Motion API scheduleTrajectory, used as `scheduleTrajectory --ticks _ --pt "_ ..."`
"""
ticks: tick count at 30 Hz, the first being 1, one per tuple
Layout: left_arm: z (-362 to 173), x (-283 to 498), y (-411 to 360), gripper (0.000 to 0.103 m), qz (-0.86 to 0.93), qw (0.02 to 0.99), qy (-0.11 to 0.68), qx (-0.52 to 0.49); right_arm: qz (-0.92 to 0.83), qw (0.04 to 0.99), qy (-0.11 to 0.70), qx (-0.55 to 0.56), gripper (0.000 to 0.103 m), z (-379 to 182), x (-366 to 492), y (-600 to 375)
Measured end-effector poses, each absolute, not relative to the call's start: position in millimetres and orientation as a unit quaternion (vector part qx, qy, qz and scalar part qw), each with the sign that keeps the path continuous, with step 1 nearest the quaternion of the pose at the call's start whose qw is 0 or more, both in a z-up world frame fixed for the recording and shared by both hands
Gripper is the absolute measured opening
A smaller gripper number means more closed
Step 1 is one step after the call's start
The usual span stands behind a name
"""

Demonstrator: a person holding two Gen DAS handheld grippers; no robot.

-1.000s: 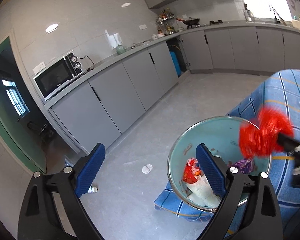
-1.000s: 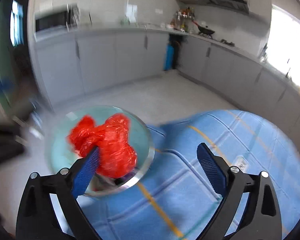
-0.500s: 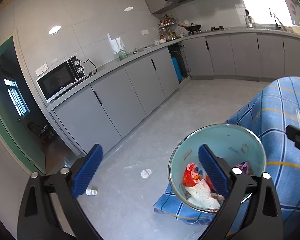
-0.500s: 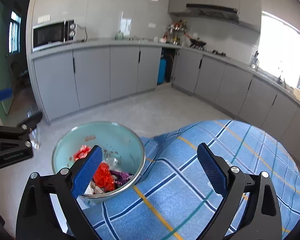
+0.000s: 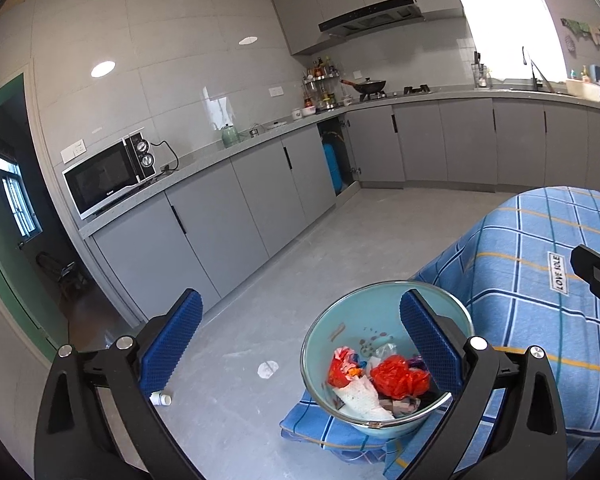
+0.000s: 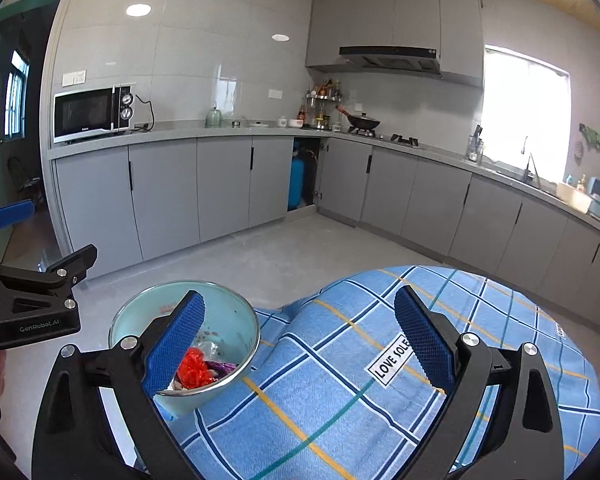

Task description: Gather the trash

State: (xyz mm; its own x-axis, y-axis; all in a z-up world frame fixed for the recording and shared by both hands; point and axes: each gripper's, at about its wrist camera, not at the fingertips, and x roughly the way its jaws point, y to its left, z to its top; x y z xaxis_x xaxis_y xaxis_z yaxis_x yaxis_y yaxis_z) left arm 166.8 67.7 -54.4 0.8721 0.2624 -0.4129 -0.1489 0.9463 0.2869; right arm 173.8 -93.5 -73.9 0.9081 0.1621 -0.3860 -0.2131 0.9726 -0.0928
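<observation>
A pale blue bowl (image 5: pixel 320 344) with a metal rim stands at the corner of a table under a blue checked cloth (image 5: pixel 540 280). Inside it lie a red plastic bag (image 5: pixel 398 374), a crumpled white tissue (image 5: pixel 360 398) and other scraps. My left gripper (image 5: pixel 300 344) is open, raised in front of the bowl with nothing between its fingers. My right gripper (image 6: pixel 300 336) is open and empty too, above the cloth (image 6: pixel 340 380) to the right of the bowl (image 6: pixel 228 312). The red bag (image 6: pixel 194 366) shows past its left finger.
A small white bottle (image 5: pixel 161 399) and a white scrap (image 5: pixel 268 369) lie on the grey floor left of the table. Grey cabinets (image 5: pixel 220 216) with a microwave (image 5: pixel 108 178) line the far walls. The left gripper's body (image 6: pixel 28 304) shows at the right wrist view's left edge.
The right gripper let go of the red bag, which now lies in the bowl. Both grippers have since risen and drawn back from the bowl.
</observation>
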Motion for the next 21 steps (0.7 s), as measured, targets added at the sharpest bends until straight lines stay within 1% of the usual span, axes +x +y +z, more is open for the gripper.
scheduleTrajectory --ticks 21 --pt "-49.5 162.4 65.1 0.097 0.101 0.962 0.22 0.128 0.087 0.978 0.182 -0.062 0.096 -68.6 167.9 -96.5"
